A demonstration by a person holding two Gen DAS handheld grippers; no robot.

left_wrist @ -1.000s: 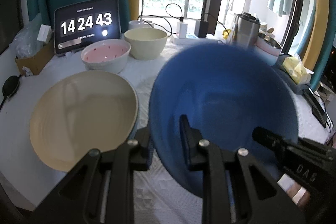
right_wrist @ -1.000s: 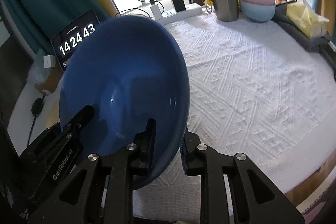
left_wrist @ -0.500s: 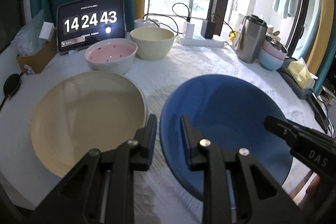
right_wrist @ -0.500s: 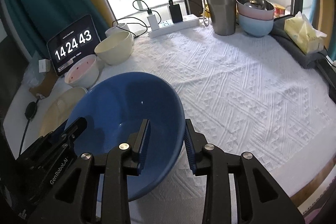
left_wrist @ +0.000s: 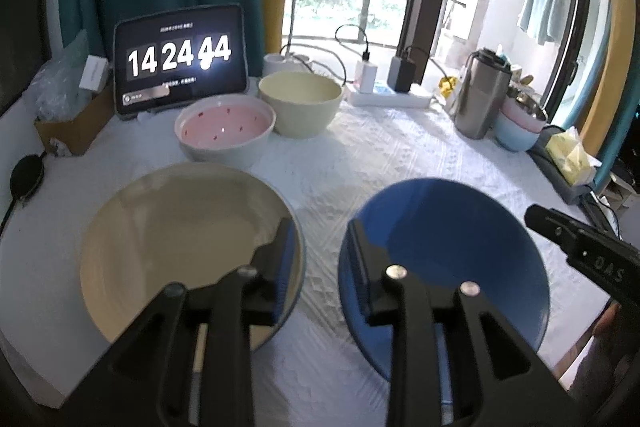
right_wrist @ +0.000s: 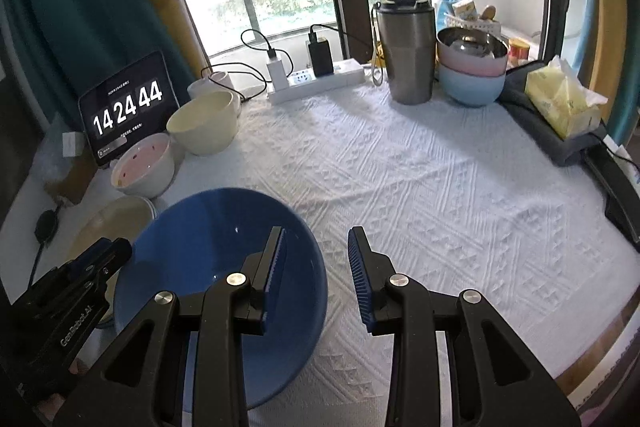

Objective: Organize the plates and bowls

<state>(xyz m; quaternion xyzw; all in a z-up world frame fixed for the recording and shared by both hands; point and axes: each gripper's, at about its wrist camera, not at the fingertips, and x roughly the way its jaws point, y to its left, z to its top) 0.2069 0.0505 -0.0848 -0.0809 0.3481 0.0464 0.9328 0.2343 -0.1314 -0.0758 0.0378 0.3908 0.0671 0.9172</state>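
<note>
White patterned cloth covers the bench, which stands before a balcony window with teal and yellow curtains. Two plates lie side by side at its near edge: a cream plate on the left and a blue plate just beside it, the two apart with a strip of cloth between them. Behind the cream plate stand two bowls: a pink-lined bowl and, just beside it toward the window, a cream bowl. One tablet showing a clock leans behind them. At the far right, one steel tumbler stands next to a stack of two more bowls, pink over pale blue, with a metal one resting in the top. One white power strip with two chargers plugged in lies by the window.

Two grippers are in play. The left hand-held gripper hangs over the gap between the two plates, its jaws opening, one finger over the cream plate's rim and the other over the blue plate's rim, gripping neither. The right hand-held gripper is released too, its jaws parted astride the blue plate's right rim without pressing on it.
</note>
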